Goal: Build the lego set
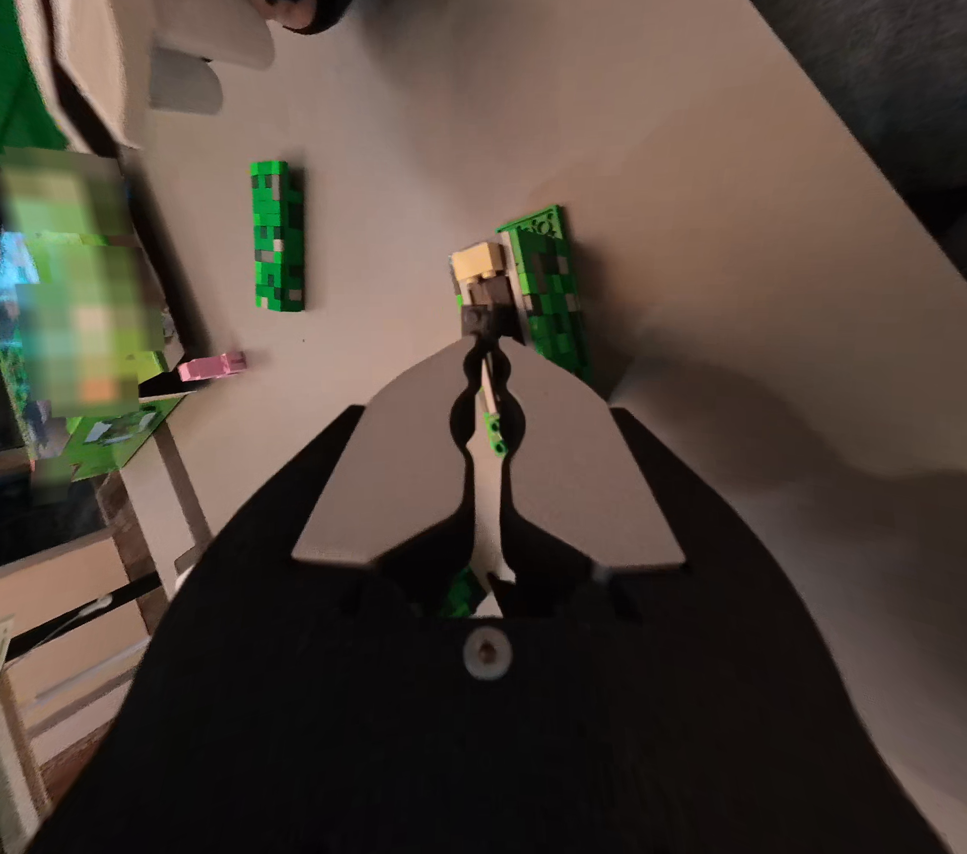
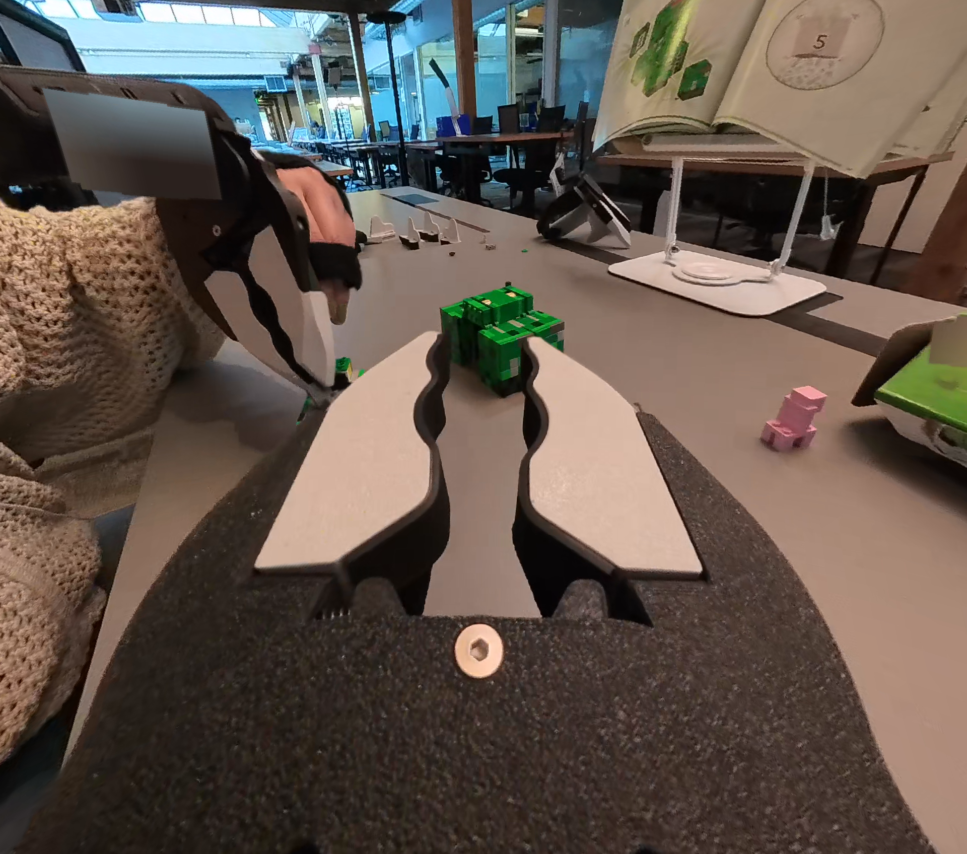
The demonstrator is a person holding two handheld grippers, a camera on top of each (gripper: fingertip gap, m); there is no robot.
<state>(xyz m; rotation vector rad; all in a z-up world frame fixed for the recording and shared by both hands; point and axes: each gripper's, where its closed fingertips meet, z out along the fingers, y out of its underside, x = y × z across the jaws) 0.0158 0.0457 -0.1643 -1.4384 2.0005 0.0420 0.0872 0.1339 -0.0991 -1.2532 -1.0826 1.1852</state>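
Left wrist view, first speaker: What does the left gripper (image 1: pixel 486 347) hold, and what lies around it?

Second speaker: Its jaws are nearly closed on a thin pale piece with a green studded end (image 1: pixel 494 421). Just past the fingertips sits a small dark and tan brick cluster (image 1: pixel 484 290). Touching that cluster's right side lies a flat green brick panel (image 1: pixel 549 290). Well off to the left lies a green brick column (image 1: pixel 277 235), with bare table (image 1: pixel 654 149) between them. A pink brick figure (image 1: pixel 212 366) sits near the table's left edge, beside a green box (image 1: pixel 115 431). The table's right edge runs diagonally, close beyond the panel.

First speaker: And the right wrist view?

Second speaker: The right gripper (image 2: pixel 484 347) is spread wide and holds nothing. A green cube-like brick build (image 2: pixel 497 337) stands just beyond the fingertips, in line with the gap. The left gripper (image 2: pixel 314 379) points down at the table to the left, tips at small green pieces. The pink figure (image 2: pixel 793 418) stands well apart on the right, open table between. Farther right, a booklet (image 2: pixel 774 44) rests open on a white stand (image 2: pixel 717 279).
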